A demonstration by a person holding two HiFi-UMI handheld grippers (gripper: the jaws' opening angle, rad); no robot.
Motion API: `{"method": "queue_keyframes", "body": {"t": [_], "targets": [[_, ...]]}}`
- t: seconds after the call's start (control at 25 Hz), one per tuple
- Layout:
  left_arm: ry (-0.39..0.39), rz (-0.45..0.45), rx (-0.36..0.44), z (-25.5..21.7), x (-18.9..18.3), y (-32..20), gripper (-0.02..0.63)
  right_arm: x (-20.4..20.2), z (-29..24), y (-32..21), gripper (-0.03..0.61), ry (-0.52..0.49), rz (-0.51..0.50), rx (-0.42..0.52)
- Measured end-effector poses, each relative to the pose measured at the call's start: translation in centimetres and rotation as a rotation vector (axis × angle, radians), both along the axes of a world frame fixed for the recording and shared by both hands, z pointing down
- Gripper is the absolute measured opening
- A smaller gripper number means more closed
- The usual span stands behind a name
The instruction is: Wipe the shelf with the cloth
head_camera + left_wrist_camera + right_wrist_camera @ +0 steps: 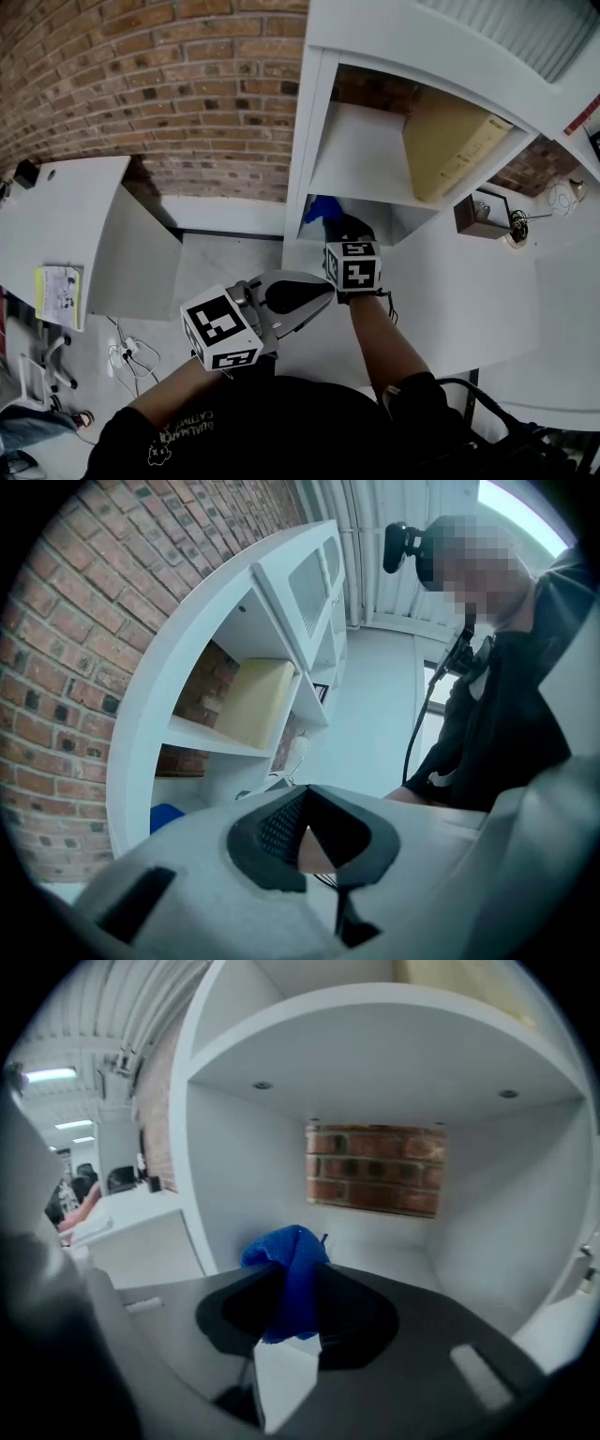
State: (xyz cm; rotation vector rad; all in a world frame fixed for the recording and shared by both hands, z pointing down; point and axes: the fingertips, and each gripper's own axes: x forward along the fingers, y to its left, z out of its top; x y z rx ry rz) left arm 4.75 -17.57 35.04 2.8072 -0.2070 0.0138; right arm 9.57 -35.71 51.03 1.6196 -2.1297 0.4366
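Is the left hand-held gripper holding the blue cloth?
No, the blue cloth is clamped in the right hand-held gripper, while the left hand-held gripper holds nothing.

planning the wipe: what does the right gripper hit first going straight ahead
Likely the brick wall behind the shelf; ahead of the right gripper and its blue cloth the way looks free, depth unclear.

Cloth partly hidden
The blue cloth (pixel 287 1258) sinks between the right gripper's (pixel 292 1286) jaws; its lower end behind them is unseen.
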Motion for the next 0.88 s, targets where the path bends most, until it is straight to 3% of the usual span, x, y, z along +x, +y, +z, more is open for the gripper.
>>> {"method": "queue_keyframes", "body": {"t": [0.12,0.36,0.88], "targets": [[-0.001,0.005,0.0,0.1,0.2,0.3,-0.002,-4.4,0.4,0.2,0.115,-0.052,-0.09,-0.03],[-0.011,-0.026,0.001,0.3,-1.0,0.5,-0.002,-4.0,3.8,1.3,0.115,0.004,-0.066,-0.135],[-0.012,-0.027,-0.014,0.7,-1.2,1.4,-0.002,9.2,5.1,2.0,0.123,0.058,0.262,-0.174]]}}
